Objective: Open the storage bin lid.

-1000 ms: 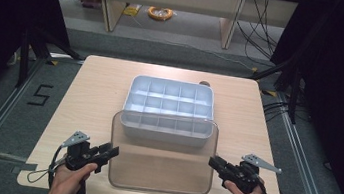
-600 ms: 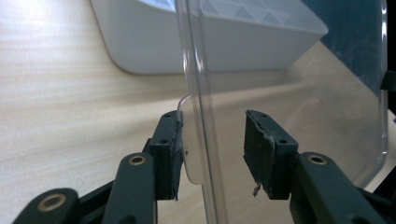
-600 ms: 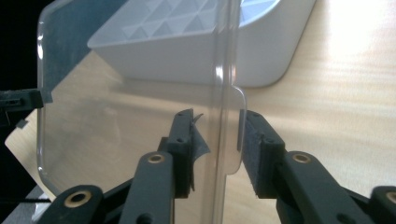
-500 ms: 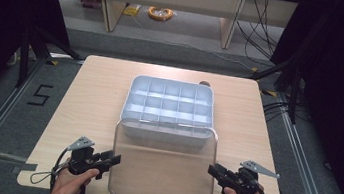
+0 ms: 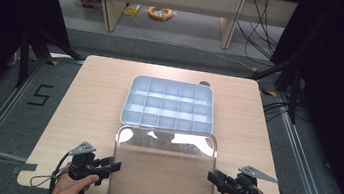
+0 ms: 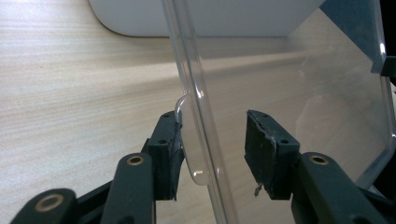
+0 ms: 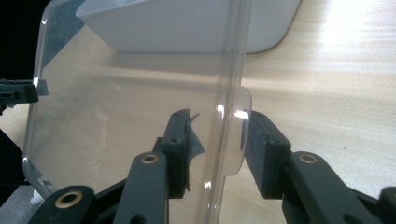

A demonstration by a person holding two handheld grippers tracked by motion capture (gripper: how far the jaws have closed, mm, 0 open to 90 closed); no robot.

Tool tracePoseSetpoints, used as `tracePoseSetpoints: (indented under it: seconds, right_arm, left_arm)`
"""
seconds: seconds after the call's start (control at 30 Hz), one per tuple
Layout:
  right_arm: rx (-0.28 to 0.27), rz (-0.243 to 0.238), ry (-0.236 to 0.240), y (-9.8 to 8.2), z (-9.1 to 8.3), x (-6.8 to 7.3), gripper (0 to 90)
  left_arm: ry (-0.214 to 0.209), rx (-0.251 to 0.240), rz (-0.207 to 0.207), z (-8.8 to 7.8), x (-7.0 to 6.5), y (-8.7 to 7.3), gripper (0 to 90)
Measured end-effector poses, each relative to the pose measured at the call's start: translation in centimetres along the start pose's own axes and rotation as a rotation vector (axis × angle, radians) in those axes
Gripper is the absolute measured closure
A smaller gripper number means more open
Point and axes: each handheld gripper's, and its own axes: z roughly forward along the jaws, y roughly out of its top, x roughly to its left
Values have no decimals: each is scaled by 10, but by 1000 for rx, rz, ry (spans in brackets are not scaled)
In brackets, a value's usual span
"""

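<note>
The clear lid (image 5: 163, 169), lying near the table's front edge before the compartment tray (image 5: 168, 104), is straddled at opposite side edges by the open left gripper (image 5: 109, 165) and open right gripper (image 5: 214, 177).

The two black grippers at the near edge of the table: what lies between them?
The clear plastic lid spans the stretch between the left gripper and the right gripper, as the high view shows. Each gripper's jaws straddle a side edge of it.
</note>
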Motion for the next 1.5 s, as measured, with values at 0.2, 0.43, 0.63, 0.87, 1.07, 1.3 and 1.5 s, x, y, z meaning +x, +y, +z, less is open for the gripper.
tracePoseSetpoints:
  seconds: [0.2,0.43,0.63,0.87,1.07,1.3,1.5]
  right_arm:
    - [29,10,12,-3,3,-1,615]
    - [71,55,-10,-8,3,1,604]
    - [73,1,-1,-11,7,-5,595]
    - [117,22,-21,-12,8,0,566]
    - [117,30,-11,-12,11,-1,554]
    - [142,-19,-34,-12,15,-5,541]
    - [158,-20,-51,-10,16,-2,529]
  left_arm:
    - [2,35,-15,5,3,-2,542]
    - [-2,56,2,7,3,-5,535]
    - [-4,68,-12,9,4,-6,530]
    - [-8,99,-7,11,5,-8,512]
    - [-4,110,-6,14,6,-8,496]
    - [-3,127,-19,18,8,-8,469]
    - [2,130,-12,22,9,-5,467]
